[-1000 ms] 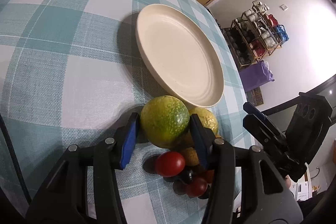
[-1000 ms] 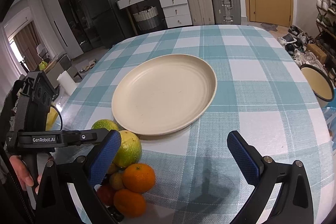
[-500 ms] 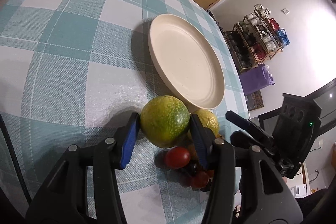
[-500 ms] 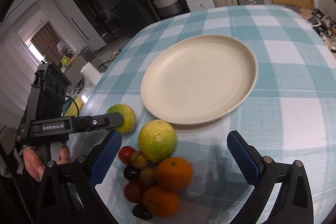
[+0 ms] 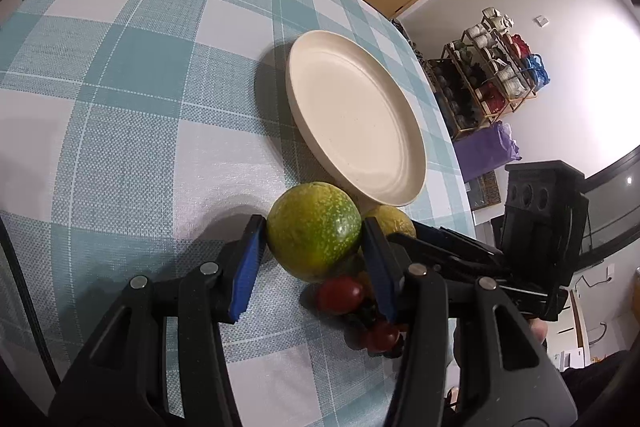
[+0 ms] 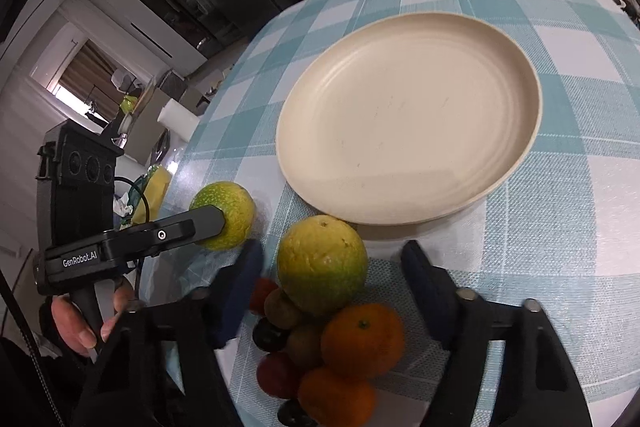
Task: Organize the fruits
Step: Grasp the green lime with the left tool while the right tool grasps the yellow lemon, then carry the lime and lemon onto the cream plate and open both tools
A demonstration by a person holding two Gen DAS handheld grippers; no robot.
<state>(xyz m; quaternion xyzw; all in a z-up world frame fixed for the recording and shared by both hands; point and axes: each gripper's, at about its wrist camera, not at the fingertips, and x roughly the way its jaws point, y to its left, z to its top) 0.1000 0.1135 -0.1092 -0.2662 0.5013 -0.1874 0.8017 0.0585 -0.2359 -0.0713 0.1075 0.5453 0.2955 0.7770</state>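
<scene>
My left gripper [image 5: 312, 255] is shut on a green speckled citrus [image 5: 313, 229], held just above the table beside the cream plate [image 5: 356, 119]; it shows in the right wrist view [image 6: 224, 215] too. My right gripper [image 6: 332, 279] is open, its fingers either side of a yellow-green citrus [image 6: 322, 263] on top of the fruit pile. The pile holds two oranges [image 6: 362, 339], red tomatoes [image 5: 340, 295], small brown fruits [image 6: 282, 303] and dark grapes [image 6: 268, 333]. The plate [image 6: 408, 115] is empty.
The table has a teal-and-white checked cloth [image 5: 132, 87]. Its rounded edge runs close behind the fruit pile in the right wrist view [image 6: 184, 163]. Suitcases, drawers and a shelf rack stand beyond the table.
My left gripper has lifted the green citrus away from the pile. My right gripper has moved down and forward over the pile and now straddles the yellow-green citrus.
</scene>
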